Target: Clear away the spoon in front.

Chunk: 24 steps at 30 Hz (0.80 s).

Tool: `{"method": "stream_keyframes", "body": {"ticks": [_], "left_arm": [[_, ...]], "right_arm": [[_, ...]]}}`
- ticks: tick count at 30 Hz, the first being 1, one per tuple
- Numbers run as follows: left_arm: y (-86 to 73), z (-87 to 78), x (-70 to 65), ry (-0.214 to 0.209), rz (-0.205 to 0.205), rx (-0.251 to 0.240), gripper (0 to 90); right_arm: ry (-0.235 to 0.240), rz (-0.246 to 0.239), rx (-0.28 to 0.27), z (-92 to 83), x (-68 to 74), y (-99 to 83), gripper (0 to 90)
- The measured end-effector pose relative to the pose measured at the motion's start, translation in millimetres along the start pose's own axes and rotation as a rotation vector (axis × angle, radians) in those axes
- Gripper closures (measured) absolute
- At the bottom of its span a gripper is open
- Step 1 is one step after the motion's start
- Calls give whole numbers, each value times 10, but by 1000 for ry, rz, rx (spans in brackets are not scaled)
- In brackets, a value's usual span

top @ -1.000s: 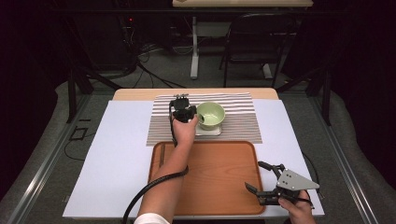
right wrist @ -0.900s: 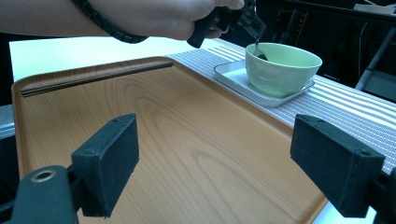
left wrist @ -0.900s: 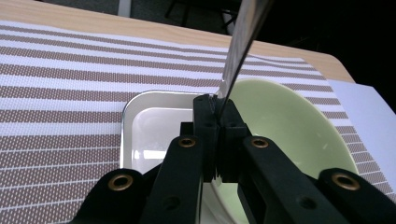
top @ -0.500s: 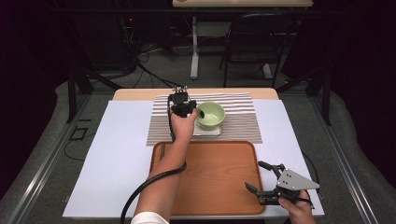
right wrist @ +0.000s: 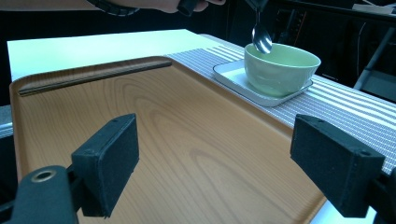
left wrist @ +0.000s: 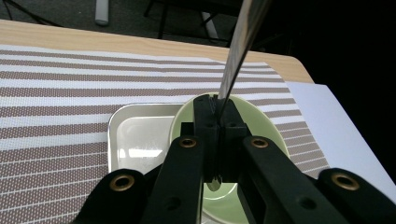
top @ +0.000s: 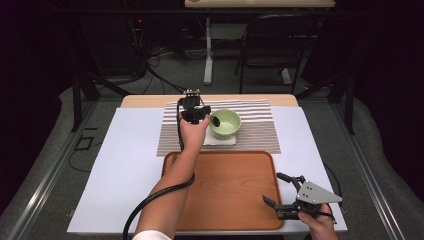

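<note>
My left gripper (top: 202, 116) is shut on a metal spoon (top: 216, 121) and holds it above the pale green bowl (top: 226, 124). In the left gripper view the spoon's handle (left wrist: 237, 51) rises out of the closed jaws over the bowl (left wrist: 264, 128). The bowl stands on a small white square plate (top: 216, 140) on a striped mat (top: 255, 131). From the right gripper view the spoon (right wrist: 261, 38) hangs bowl-down just over the green bowl's (right wrist: 280, 65) near rim. My right gripper (top: 274, 188) stands open and holds nothing, at the near right corner of a wooden tray (top: 225, 185).
The wooden tray (right wrist: 154, 121) lies bare in front of the mat, on a white sheet (top: 125, 165) covering the table. The white plate (right wrist: 231, 77) sits just past the tray's far rim. A chair (top: 270, 45) and table legs stand beyond the table.
My left gripper has shifted slightly up and away with the spoon, staying over the bowl. The right gripper has not moved.
</note>
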<state>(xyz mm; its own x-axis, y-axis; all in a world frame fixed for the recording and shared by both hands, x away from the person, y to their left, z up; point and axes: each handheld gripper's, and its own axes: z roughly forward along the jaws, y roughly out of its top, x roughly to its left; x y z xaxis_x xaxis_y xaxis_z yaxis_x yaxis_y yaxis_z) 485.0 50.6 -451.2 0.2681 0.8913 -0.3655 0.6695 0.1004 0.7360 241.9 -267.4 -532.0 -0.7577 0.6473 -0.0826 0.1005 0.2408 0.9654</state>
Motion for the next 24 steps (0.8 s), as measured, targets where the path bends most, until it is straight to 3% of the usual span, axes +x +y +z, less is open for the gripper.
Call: {"method": "stream_keyframes", "body": {"ticks": [8,24], "left_arm": [[8,-142,-36,-13,42,15,894],[-104,-394,40,-53,50,32,894]], "right_arm": [[-1,2,2,-2,2,0,149],[-1,-8,2,-5,2,0,149]]}}
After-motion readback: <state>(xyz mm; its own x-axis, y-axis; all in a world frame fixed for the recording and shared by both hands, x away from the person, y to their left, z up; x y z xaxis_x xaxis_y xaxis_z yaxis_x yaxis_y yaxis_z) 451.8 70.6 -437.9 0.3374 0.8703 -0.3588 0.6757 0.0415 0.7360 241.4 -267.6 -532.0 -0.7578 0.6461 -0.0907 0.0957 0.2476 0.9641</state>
